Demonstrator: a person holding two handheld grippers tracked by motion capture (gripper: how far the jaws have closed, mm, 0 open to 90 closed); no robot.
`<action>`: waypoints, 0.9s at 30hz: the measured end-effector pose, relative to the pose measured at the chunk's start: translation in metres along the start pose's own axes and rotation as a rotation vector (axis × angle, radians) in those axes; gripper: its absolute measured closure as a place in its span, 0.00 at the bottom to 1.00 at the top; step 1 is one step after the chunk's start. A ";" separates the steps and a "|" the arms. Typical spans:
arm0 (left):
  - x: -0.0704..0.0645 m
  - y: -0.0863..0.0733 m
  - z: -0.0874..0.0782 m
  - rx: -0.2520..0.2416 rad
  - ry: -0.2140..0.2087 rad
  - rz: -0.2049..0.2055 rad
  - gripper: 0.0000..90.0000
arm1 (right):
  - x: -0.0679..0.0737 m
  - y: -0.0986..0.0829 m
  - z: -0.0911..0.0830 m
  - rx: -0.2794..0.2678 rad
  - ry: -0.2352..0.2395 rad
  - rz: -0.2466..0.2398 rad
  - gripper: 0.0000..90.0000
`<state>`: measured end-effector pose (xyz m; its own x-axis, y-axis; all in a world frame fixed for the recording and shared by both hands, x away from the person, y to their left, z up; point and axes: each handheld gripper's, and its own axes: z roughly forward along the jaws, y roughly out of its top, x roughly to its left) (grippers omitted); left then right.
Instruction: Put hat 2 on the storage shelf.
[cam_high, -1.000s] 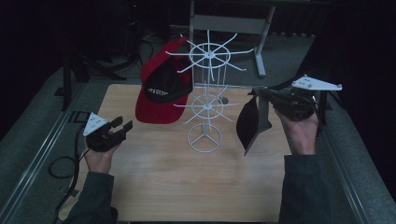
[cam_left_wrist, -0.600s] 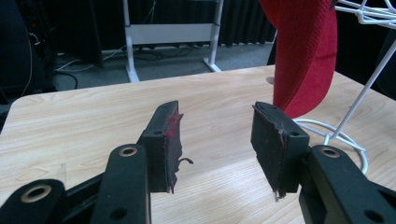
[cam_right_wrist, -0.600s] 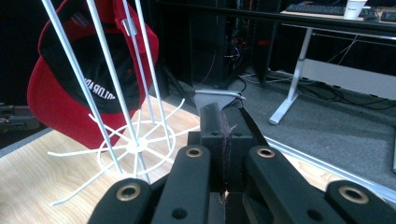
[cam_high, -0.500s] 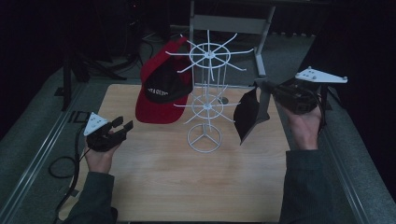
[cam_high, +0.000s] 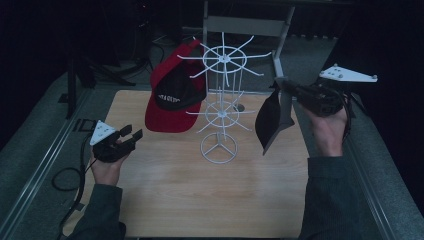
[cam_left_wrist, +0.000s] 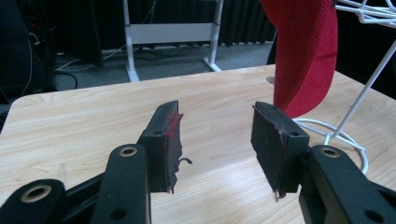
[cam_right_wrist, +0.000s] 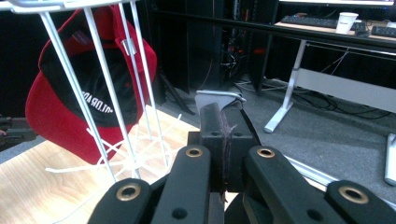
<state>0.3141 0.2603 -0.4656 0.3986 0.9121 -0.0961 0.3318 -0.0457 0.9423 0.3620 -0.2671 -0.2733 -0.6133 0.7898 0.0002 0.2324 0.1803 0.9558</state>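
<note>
My right tong (cam_high: 289, 90) pinches a black fabric cap (cam_high: 272, 119). The red-and-black cap with white lettering (cam_high: 172, 100) hangs on a white wire rack (cam_high: 220, 107). Light wood tabletop (cam_high: 200, 200).

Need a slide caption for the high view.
Right hand-held gripper holds a black cap beside the white wire rack; a red cap hangs there.

From above the person's side, the high view looks forward and down on the wooden table (cam_high: 165, 200), the white wire rack (cam_high: 220, 107) at centre. The left gripper view sits low and close over the tabletop, the rack's base at 3 o'clock. The right gripper view rides higher, the rack at 10 o'clock. All three share the red cap (cam_high: 172, 100).
</note>
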 end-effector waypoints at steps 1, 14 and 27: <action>0.000 0.000 0.000 -0.003 0.000 -0.001 0.59 | 0.000 0.001 0.000 -0.002 0.000 -0.001 1.00; -0.001 0.001 0.001 0.000 0.001 0.005 0.59 | -0.005 0.016 0.000 -0.031 0.000 0.009 1.00; -0.001 0.002 0.001 -0.001 0.000 0.003 0.59 | -0.008 0.029 -0.002 -0.066 0.002 0.031 1.00</action>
<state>0.3149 0.2589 -0.4641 0.3999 0.9118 -0.0933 0.3297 -0.0481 0.9429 0.3724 -0.2692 -0.2448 -0.6084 0.7930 0.0302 0.2008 0.1170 0.9726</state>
